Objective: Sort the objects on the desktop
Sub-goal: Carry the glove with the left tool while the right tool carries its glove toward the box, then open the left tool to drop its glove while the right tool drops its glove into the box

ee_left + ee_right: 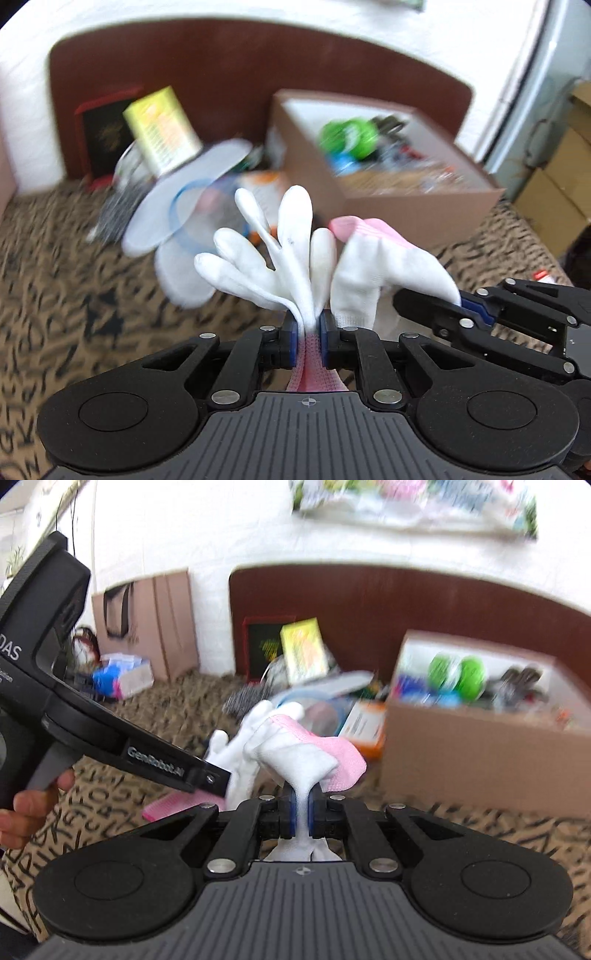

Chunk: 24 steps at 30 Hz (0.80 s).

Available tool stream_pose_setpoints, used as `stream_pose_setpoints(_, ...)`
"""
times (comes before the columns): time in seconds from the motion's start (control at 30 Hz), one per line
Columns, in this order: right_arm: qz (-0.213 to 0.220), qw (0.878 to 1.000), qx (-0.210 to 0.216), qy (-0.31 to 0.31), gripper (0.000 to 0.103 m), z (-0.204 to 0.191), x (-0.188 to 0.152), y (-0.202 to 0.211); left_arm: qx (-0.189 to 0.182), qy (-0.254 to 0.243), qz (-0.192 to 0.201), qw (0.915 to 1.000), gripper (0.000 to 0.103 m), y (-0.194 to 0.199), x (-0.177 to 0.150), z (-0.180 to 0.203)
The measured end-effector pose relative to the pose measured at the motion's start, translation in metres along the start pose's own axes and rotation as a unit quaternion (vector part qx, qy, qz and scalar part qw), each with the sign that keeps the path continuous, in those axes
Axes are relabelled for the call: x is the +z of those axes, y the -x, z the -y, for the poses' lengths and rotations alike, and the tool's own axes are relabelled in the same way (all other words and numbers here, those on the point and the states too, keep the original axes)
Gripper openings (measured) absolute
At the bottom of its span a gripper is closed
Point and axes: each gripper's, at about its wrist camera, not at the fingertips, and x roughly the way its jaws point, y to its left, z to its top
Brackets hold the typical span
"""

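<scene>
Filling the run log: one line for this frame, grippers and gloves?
left gripper: shut on white glove | right gripper: shut on second white glove | both lifted | cardboard box: ahead

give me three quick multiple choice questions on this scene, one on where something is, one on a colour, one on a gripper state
1. Where are the green balls?
A. in the cardboard box
B. on the patterned cloth
C. in the paper bag

2. What colour is the cuff of the white gloves?
A. blue
B. pink
C. green

3. How is the left gripper?
A. wide open
B. shut on nothing
C. shut on a glove

Answers:
1 A, they sit among the clutter inside the box.
2 B, pink knit shows below the pads and on the other glove.
3 C, its pads pinch the glove near the cuff, fingers fanning upward.
</scene>
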Motion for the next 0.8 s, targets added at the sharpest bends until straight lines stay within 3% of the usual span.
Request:
stream_pose_setpoints(0.37, 0.082, 0.994, -0.072, 0.005, 0.007, 0.068, 0.062, 0.026, -0.053, -0.040, 0.066, 0.9956, 0.009, -0.018, 0.110, 0.068)
stream_pose_setpoints(0.57, 0.101, 0.986, -0.131, 0.010, 0.007, 0.121, 0.094, 0.008, -0.078, -0.029, 0.071, 0.9941, 0.012, -0.062, 0.168, 0.092)
stream_pose_setpoints(0.8, 0.080, 0.980, -0.179, 0.034, 0.007, 0.186, 0.105, -0.037, -0.085, -0.014, 0.035, 0.9956, 0.015, -0.134, 0.204, 0.110)
